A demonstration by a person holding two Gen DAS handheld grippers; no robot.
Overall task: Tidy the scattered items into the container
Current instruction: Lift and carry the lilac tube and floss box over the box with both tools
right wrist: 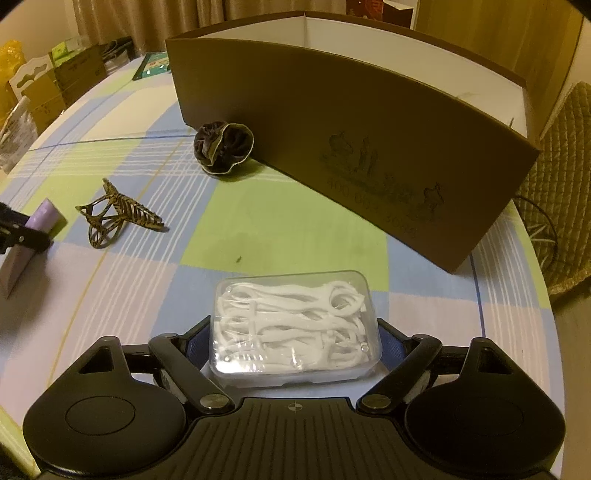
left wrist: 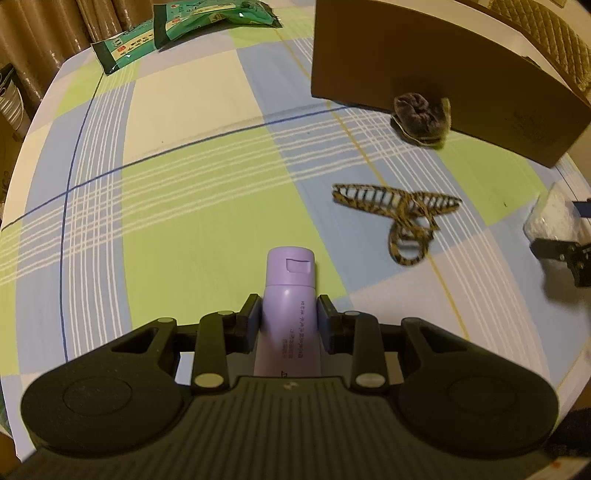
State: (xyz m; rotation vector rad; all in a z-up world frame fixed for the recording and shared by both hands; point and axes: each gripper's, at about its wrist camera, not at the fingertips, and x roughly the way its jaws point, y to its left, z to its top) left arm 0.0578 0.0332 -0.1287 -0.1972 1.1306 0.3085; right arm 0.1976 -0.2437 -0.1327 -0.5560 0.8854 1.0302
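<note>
My left gripper (left wrist: 290, 314) is shut on a lilac tube (left wrist: 290, 273), cap pointing away, over the checked tablecloth. In the right wrist view the same tube (right wrist: 44, 218) shows at the far left edge. My right gripper (right wrist: 293, 339) is shut on a clear box of white floss picks (right wrist: 291, 325), a pad against each short end, low over the table. A leopard-print hair claw (left wrist: 399, 214) (right wrist: 114, 214) lies between the two grippers. A dark scrunchie (left wrist: 421, 118) (right wrist: 223, 147) rests against the front wall of the brown cardboard container (left wrist: 424, 66) (right wrist: 351, 140), whose top is open.
Two green packets (left wrist: 207, 22) lie at the table's far left corner. Cardboard boxes and bags (right wrist: 55, 85) stand beyond the left table edge. A woven chair back (right wrist: 561, 184) is close to the right edge, beside the container.
</note>
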